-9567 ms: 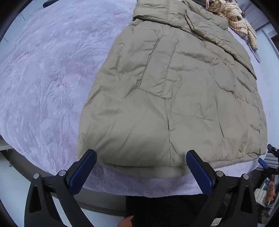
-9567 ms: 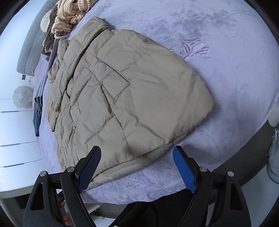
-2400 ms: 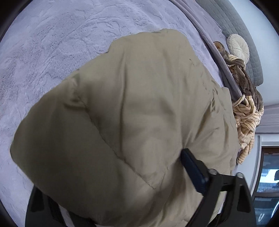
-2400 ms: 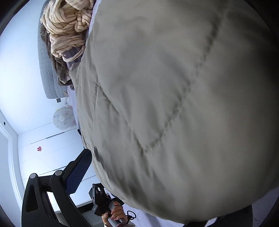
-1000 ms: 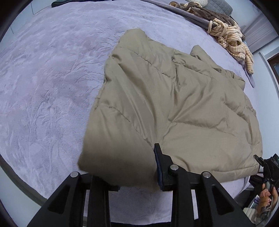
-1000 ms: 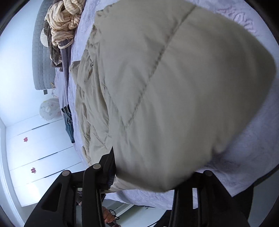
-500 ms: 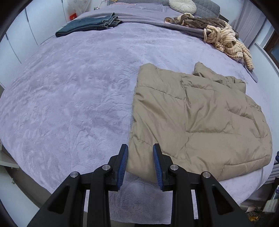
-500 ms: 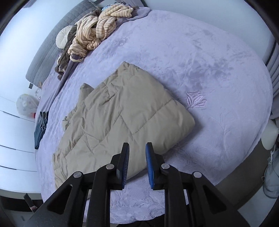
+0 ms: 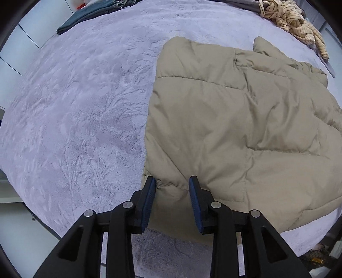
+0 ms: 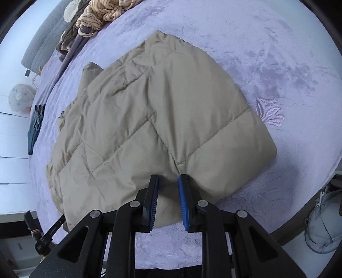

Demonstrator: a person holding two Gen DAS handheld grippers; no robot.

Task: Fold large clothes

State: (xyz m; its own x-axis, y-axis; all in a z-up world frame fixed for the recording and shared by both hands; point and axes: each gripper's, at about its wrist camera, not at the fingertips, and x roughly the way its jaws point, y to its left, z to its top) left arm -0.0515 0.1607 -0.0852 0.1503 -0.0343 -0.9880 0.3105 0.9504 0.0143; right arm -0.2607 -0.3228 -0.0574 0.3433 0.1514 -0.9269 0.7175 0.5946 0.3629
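A tan quilted jacket (image 9: 235, 119) lies folded on the lilac bedspread (image 9: 74, 111); it also shows in the right wrist view (image 10: 154, 119). My left gripper (image 9: 172, 181) is over the jacket's near left corner, jaws a little apart, with the fabric edge between them but not pinched. My right gripper (image 10: 168, 178) is over the jacket's near folded edge, jaws narrowly apart, with the fabric below and between the pads; no grip shows.
A striped beige garment (image 9: 292, 19) is heaped at the far side, seen too in the right wrist view (image 10: 102, 15). Folded dark jeans (image 9: 89, 15) lie far left. The bed's near edge (image 10: 299, 226) runs just behind the grippers. A pale bag (image 10: 325, 222) sits on the floor.
Both grippers have let go of the jacket, which now lies folded over. Since half a second ago both have moved closer, down to its near edge, jaws slightly wider.
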